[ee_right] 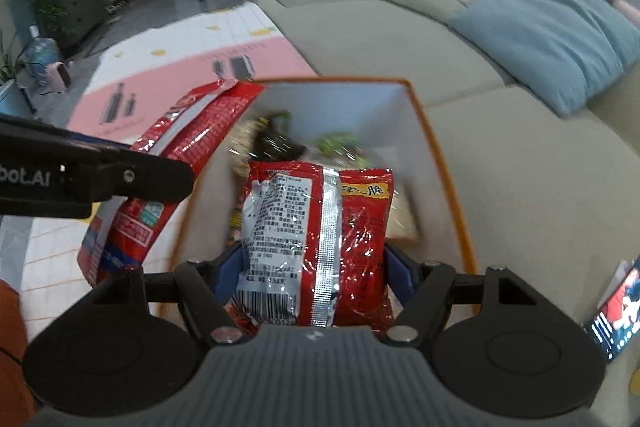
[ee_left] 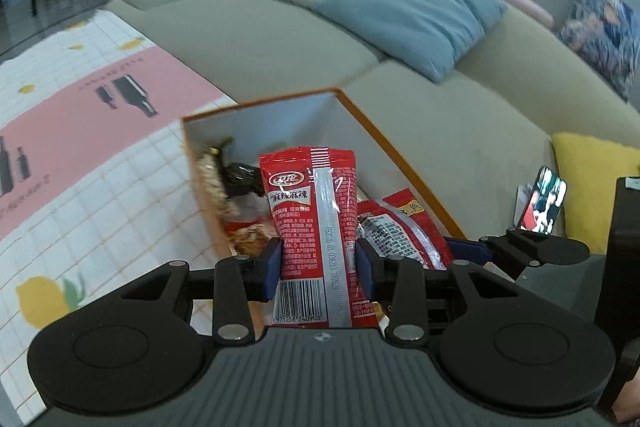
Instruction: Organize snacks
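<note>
Glossily crinkled red foil packet, boxy orange-rimmed carton

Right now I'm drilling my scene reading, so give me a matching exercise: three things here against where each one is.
Things:
1. narrow red packet
2. wide red packet
3. blue cushion

Places:
A. on the sofa
B. in the right gripper
C. in the left gripper

Pairs: 1-C, 2-B, 3-A
</note>
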Demonstrator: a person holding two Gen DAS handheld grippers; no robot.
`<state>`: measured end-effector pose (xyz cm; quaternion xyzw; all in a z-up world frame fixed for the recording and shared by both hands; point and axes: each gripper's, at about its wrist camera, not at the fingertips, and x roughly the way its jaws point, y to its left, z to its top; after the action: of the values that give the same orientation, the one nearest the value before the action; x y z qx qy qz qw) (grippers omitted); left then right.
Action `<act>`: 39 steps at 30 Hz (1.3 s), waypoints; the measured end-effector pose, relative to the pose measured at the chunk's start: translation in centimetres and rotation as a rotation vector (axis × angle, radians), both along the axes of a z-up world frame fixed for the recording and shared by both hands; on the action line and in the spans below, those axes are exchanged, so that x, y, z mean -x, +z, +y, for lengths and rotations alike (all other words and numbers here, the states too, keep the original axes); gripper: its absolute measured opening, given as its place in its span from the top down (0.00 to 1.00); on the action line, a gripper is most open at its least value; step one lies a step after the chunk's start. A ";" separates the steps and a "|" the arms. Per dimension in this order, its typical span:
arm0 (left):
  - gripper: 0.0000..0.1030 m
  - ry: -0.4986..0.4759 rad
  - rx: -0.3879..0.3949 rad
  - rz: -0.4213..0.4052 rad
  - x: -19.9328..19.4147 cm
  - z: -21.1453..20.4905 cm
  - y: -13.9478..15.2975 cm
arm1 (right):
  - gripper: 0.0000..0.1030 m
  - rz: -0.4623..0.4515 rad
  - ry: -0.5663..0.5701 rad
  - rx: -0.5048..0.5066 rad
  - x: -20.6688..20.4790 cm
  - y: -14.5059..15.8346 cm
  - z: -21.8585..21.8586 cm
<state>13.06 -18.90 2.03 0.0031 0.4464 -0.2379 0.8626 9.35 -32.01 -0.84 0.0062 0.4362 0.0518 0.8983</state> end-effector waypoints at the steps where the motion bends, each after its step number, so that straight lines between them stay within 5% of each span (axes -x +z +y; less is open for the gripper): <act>1: 0.58 -0.004 -0.005 0.017 -0.4 -0.6 -0.3 | 0.31 0.018 -0.012 -0.014 -0.1 -0.4 -0.5; 21: 0.54 -0.049 -0.273 0.252 -4.2 -4.9 -7.3 | 0.31 0.206 0.061 -0.038 -4.4 -5.6 -1.5; 32: 0.45 -0.116 -0.349 0.215 -4.2 -5.7 -8.0 | 0.30 0.248 0.109 0.015 -4.7 -6.7 -0.3; 39: 0.27 -0.113 -0.322 0.182 -4.1 -4.4 -6.1 | 0.22 0.296 0.133 0.083 -5.0 -6.5 0.6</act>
<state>17.20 -23.30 -4.09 0.1447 0.5538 -0.2109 0.7924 14.35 -31.36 -7.32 -0.0523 0.5650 0.0916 0.8183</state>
